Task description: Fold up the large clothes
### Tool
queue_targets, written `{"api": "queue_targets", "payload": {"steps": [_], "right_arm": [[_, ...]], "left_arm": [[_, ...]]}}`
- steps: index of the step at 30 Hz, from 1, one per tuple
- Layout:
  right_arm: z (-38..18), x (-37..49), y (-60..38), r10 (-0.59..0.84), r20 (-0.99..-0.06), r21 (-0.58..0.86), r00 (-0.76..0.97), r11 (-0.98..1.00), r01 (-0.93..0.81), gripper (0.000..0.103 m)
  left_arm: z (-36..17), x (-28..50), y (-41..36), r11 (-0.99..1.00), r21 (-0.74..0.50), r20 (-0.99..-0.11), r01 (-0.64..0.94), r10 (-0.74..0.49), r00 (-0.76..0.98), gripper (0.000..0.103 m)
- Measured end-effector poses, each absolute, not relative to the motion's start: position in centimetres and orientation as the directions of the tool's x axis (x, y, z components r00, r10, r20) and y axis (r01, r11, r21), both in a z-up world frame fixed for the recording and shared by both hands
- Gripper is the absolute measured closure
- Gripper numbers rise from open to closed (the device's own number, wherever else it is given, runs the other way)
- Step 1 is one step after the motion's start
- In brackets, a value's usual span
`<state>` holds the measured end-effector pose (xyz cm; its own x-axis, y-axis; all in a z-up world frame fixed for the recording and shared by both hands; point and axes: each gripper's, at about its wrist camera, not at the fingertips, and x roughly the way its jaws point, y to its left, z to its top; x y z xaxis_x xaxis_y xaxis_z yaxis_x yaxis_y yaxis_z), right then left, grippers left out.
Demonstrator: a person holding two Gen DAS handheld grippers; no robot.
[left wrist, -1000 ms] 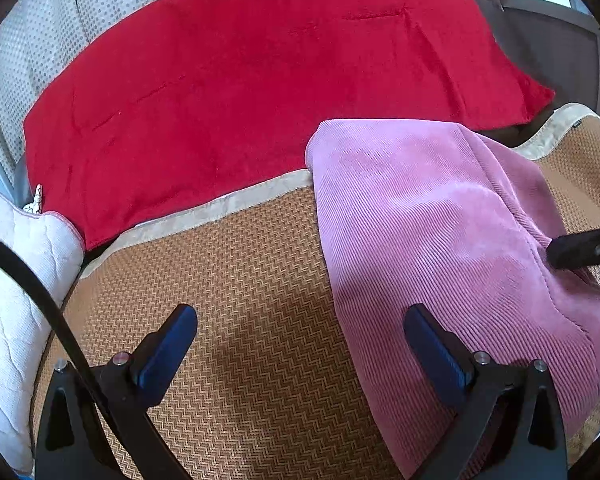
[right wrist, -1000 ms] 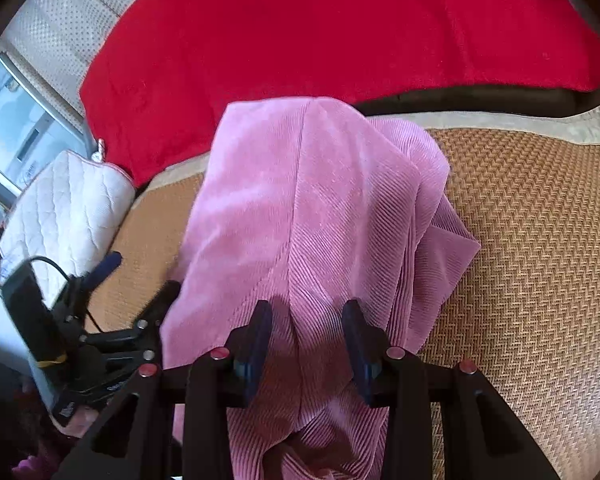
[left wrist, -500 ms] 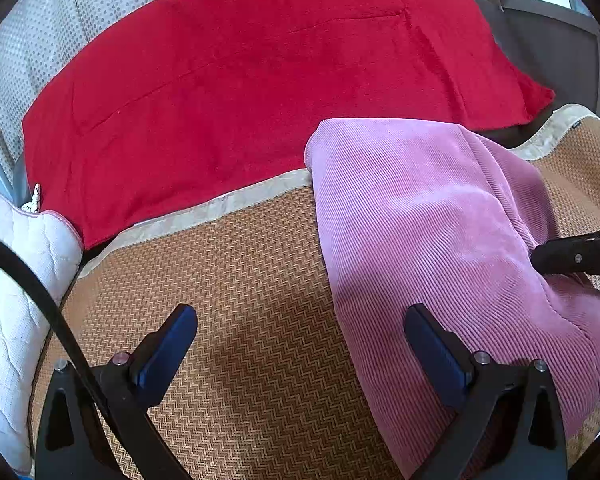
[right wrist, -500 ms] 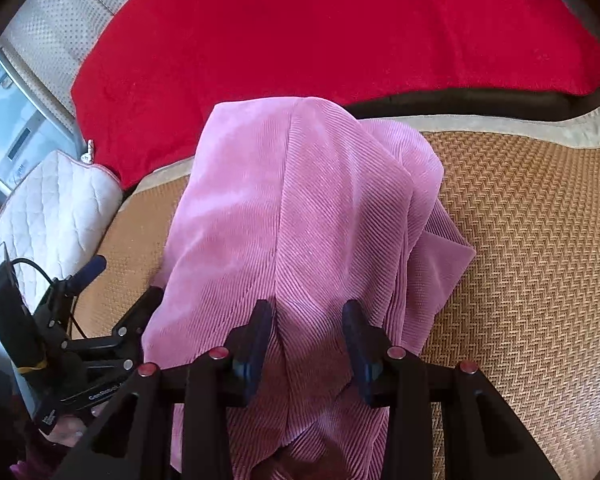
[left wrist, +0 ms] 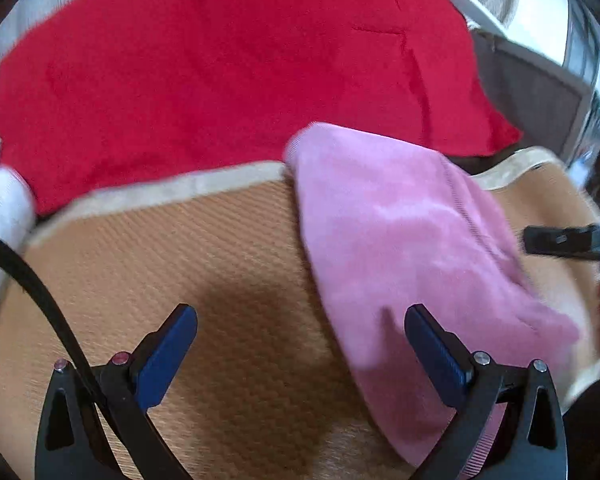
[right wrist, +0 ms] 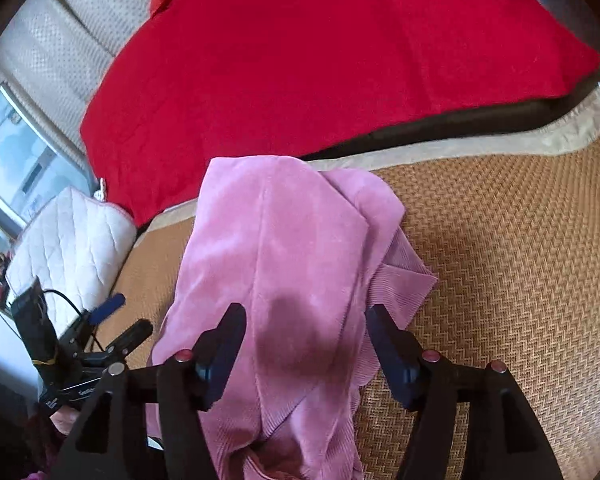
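A pink ribbed garment lies folded lengthwise on a woven tan mat; it also shows in the right wrist view. My left gripper is open and empty, its right finger over the garment's left edge. My right gripper is open above the near part of the garment, holding nothing. It shows at the right edge of the left wrist view. My left gripper shows at the lower left of the right wrist view.
A red blanket covers the area behind the mat, also in the right wrist view. A white quilted cushion lies at the left. A dark frame stands at the far right. Curtains hang behind.
My right gripper has opened and let go of the pink garment, which now lies on the mat. Both cameras have shifted slightly; the left gripper stays open.
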<state>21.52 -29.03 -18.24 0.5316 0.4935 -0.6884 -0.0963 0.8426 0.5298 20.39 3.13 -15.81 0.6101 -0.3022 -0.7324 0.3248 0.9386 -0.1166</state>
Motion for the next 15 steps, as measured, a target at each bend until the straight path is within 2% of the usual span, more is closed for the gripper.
{"api": "queue_targets", "payload": {"steps": [2, 6, 15], "right_arm": [[-18.7, 21.7, -29.4, 0.503, -0.693, 0.544, 0.517, 0.835, -0.083, 0.036], [-19.8, 22.1, -30.4, 0.539, -0.689, 0.587, 0.485, 0.807, -0.062, 0.035], [-24.3, 23.2, -31.2, 0.653, -0.636, 0.719, 0.411, 0.695, 0.009, 0.030]], "left_arm": [[-16.5, 21.1, 3.3, 0.913, -0.211, -0.757, 0.349, -0.378, 0.532, 0.000], [-17.5, 22.0, 3.4, 0.883, -0.298, -0.766, 0.363, -0.448, 0.461, 0.000], [-20.1, 25.5, 4.2, 0.814, -0.499, -0.731, 0.297, -0.580, 0.360, 0.000]]}}
